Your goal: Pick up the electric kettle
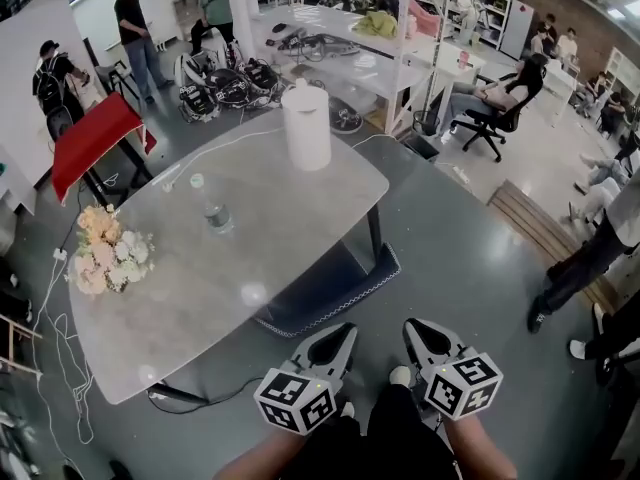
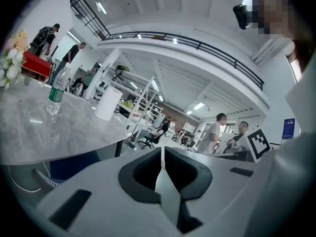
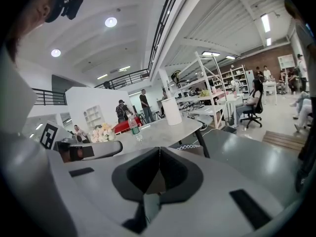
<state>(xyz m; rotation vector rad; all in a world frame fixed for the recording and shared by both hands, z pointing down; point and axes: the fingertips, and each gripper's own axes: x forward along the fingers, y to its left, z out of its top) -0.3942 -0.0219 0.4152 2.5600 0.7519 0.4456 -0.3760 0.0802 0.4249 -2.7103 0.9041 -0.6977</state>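
Observation:
The electric kettle is a tall white cylinder with a lid, standing at the far end of the grey marble table. It also shows small in the left gripper view and the right gripper view. Both grippers hang side by side over the floor, off the table's near right corner and far from the kettle. My left gripper is shut with nothing in it, its jaws meeting at the tip. My right gripper is shut and empty too.
A clear water bottle stands mid-table and a bunch of pale flowers lies at the left edge. A cable runs across the far tabletop. Behind the table are white shelves, a red table, an office chair and several people.

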